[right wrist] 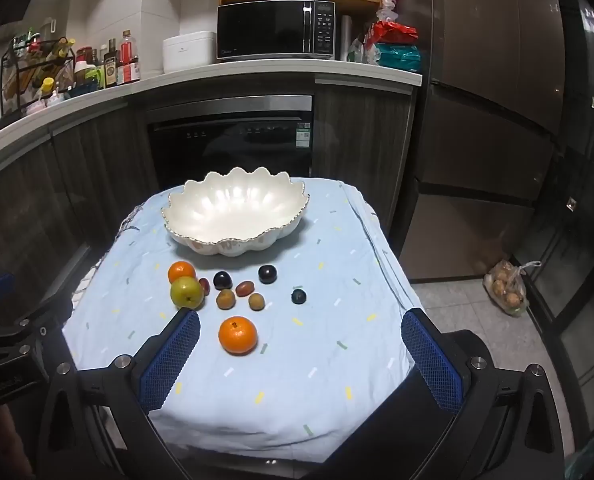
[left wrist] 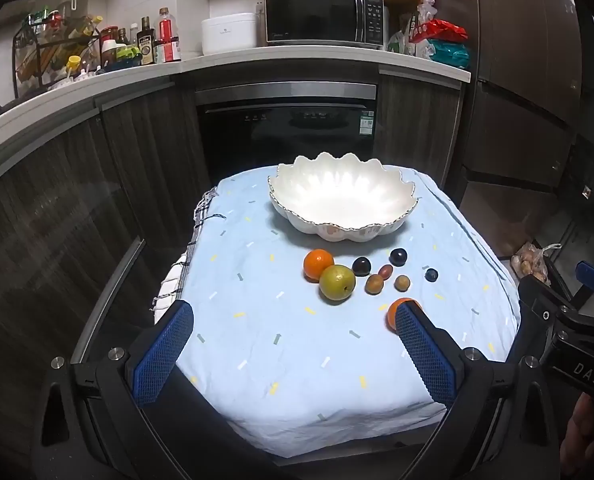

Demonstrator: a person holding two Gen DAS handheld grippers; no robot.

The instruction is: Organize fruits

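Note:
A white scalloped bowl (left wrist: 343, 200) (right wrist: 235, 212) stands empty at the far end of a table covered in light blue cloth (left wrist: 297, 360) (right wrist: 297, 360). In front of it lie an orange (left wrist: 317, 265) (right wrist: 181, 272), a green apple (left wrist: 337, 283) (right wrist: 186, 292), dark plums (left wrist: 398, 257) (right wrist: 267, 273), several small brown and red fruits (left wrist: 374, 283) (right wrist: 225, 299), and a second orange (left wrist: 395, 312) (right wrist: 238, 335) nearer me. My left gripper (left wrist: 295, 320) is open and empty above the near cloth. My right gripper (right wrist: 301, 326) is open and empty, the near orange between its fingers' lines.
A kitchen counter (left wrist: 217, 64) with a microwave (left wrist: 325, 16), bottles (left wrist: 153, 40) and a white box runs behind the table. A dishwasher (left wrist: 289, 132) sits under it. Dark cabinets stand right. A bag of produce (right wrist: 507, 288) lies on the floor right of the table.

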